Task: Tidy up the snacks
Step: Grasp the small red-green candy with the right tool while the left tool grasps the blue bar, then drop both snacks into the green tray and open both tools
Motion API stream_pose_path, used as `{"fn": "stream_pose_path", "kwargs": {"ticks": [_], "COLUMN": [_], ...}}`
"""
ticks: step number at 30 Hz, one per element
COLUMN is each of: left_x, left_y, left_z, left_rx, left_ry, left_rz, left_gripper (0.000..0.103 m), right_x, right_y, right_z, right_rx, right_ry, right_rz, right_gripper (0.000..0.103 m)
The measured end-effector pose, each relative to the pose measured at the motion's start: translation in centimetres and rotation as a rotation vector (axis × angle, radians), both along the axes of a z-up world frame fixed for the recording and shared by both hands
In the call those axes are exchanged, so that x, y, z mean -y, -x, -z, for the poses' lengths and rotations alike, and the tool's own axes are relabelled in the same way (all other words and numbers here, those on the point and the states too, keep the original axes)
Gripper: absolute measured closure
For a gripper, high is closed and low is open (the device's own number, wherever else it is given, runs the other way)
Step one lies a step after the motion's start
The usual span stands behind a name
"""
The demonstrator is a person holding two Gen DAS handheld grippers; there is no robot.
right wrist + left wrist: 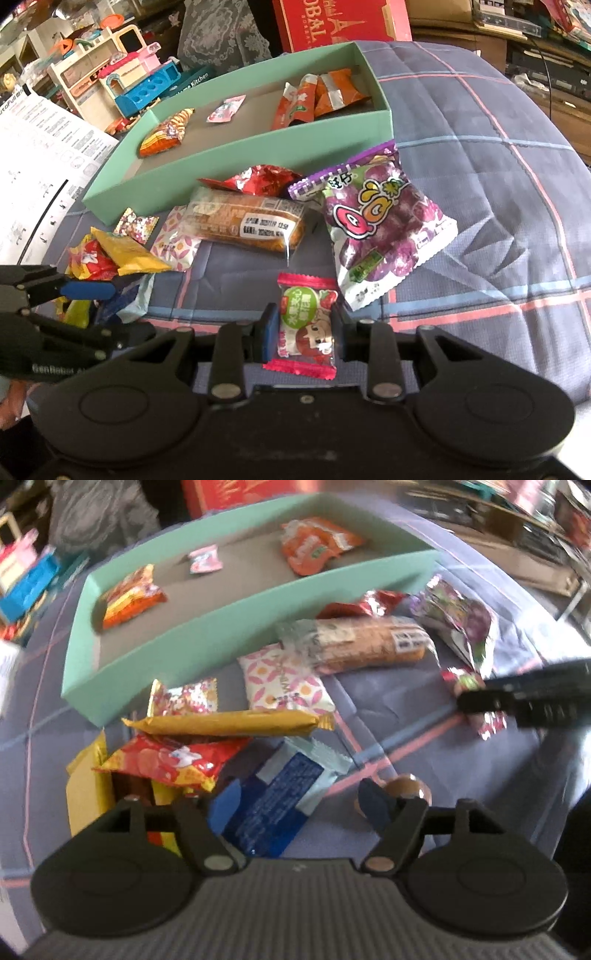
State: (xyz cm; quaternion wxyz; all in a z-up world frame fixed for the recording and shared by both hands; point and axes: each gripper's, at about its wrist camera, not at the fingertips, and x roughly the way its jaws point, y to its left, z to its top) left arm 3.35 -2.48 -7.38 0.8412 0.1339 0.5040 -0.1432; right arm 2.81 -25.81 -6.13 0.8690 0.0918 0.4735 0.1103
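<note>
Here I had the right gripper (303, 334) clenched on a small red candy packet (306, 328), pads pressed against both of its sides, the packet upright between them above the plaid cloth (480, 229). In the left view the same packet (476, 701) showed at the tip of the right gripper (480, 701), well right of the pile.

My left gripper (301, 803) stood released over the near pile, its pads apart. The blue packet (273, 808) lay between them, touching the left pad; whether the right pad met it I could not tell.

The green tray (236, 162) sat at the far side of the cloth. It held an orange-yellow packet (166, 134) at its left end, a small pink packet (226, 109) in the middle and orange packets (321, 98) at the right end.

Outside the tray, just beside its near wall, lay a red foil packet (258, 179) and a wrapped cake (247, 221). The purple grape bag (380, 229) lay right of the cake. A long yellow bar (229, 722) lay across the left pile.
</note>
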Motion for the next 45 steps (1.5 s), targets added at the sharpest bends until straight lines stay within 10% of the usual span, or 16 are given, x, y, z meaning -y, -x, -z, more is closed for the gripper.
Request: {"fn": "stream_pose_path", "kwargs": {"ticks": [5, 18, 33, 45], "left_x": [0.9, -1.4, -2.0, -0.7], "left_y": [0.8, 1.0, -0.1, -12.3], "left_z": [-0.2, -3.7, -9.2, -12.0], "left_rx": [0.056, 0.03, 0.133, 0.235], "left_ry": [-0.03, 0.231, 0.349, 0.338], "left_rz": [0.049, -0.063, -0.099, -0.196], "left_gripper": [0.066, 0.09, 0.091, 0.091], "right_x": [-0.5, 0.1, 1.2, 3.0], "right_y": [-0.1, 0.1, -1.4, -11.1], "right_z": [-0.1, -2.2, -5.9, -9.5], "right_rx": [-0.001, 0.024, 0.081, 0.178], "right_ry": [0.036, 0.002, -0.114, -0.12], "right_rz": [-0.01, 0.0, 0.027, 0.076], "right_gripper": [0.073, 0.074, 0.074, 0.074]}}
